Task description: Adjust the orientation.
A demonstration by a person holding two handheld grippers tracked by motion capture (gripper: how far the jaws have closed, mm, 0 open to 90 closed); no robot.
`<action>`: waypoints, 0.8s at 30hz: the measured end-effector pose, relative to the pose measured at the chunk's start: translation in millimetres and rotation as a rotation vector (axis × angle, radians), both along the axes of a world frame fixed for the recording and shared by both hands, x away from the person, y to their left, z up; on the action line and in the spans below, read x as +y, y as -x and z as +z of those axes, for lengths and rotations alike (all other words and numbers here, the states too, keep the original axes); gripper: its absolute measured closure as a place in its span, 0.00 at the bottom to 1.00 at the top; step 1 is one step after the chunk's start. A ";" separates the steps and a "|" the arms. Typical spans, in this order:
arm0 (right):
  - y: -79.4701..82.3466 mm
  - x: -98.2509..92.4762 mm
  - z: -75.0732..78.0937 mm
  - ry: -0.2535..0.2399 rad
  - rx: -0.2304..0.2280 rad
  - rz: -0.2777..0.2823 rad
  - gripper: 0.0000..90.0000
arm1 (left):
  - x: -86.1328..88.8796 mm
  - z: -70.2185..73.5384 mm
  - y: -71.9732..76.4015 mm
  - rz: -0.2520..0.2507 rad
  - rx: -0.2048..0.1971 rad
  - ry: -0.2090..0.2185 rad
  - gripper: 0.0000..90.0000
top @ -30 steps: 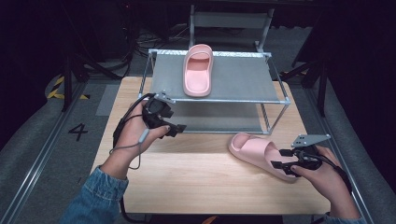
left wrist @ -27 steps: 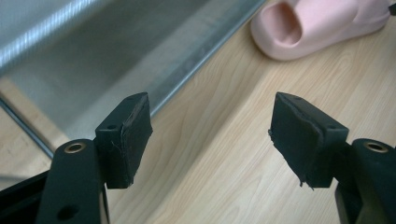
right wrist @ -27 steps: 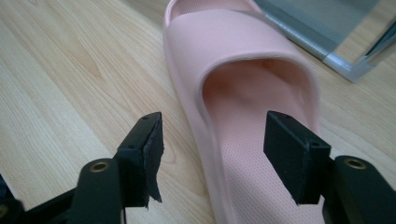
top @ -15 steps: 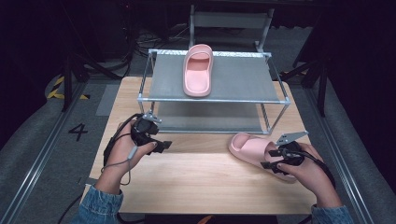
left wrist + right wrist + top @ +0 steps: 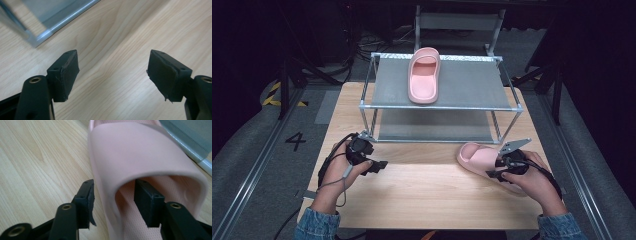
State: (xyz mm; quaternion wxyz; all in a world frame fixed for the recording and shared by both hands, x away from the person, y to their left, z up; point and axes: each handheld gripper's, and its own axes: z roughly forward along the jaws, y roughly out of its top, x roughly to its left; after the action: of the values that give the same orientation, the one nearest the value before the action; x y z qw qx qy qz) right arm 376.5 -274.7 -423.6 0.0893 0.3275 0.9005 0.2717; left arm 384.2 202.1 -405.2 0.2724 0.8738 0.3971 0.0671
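High view: pink foam slide sandal (image 5: 484, 161) on wooden table (image 5: 422, 190), front-right of grey metal rack (image 5: 439, 107), long axis running from right gripper (image 5: 499, 170) toward rack. Left gripper (image 5: 379, 164) well apart, spread, empty.

Right gripper view: jaws just closing, straddling sandal's side wall (image 5: 110, 202), not yet pinching.

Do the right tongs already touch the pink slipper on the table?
Cannot tell. In the right gripper view, the right tongs straddle the side wall of the pink slipper, one jaw outside, one inside under the strap; their jaws have just been closing, but no contact shows plainly.
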 end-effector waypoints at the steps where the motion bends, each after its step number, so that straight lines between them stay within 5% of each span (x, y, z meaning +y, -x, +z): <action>1: -0.5 1.6 -0.4 0.004 0.000 0.003 0.60 | 2.5 -2.6 0.1 0.009 0.008 -0.001 0.29; 24: -2.2 21.2 -4.6 0.053 -0.021 0.070 0.88 | 53.3 -39.6 3.1 0.060 0.071 -0.042 0.27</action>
State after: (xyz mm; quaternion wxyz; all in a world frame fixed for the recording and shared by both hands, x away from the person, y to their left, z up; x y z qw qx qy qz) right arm 378.6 -253.5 -428.3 0.0976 0.2905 0.9173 0.2542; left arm 381.1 255.4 -444.8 0.2373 0.8689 0.4313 0.0525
